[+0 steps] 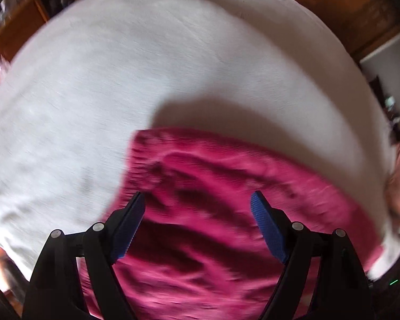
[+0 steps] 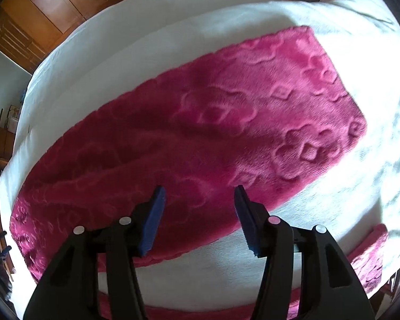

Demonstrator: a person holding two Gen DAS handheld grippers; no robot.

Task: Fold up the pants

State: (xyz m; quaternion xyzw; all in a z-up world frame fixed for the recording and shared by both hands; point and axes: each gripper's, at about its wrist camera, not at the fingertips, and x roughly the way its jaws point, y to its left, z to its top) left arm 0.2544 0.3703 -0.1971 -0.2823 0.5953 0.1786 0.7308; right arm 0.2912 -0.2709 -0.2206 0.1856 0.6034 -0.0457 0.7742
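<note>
Two parted, empty grippers, left gripper (image 1: 197,200) and right gripper (image 2: 200,194), over magenta pants (image 2: 200,122) on white bedspread (image 2: 152,40), wooden wardrobe (image 2: 40,8) beyond.

You are getting heavy motion blur in the left wrist view, smearing the pants (image 1: 213,213) and the white bed cover (image 1: 120,80); a soft shadow is falling beyond the pants. The right wrist view is staying sharper, with daylight brightening its right side and fisheye bending the edges.
</note>
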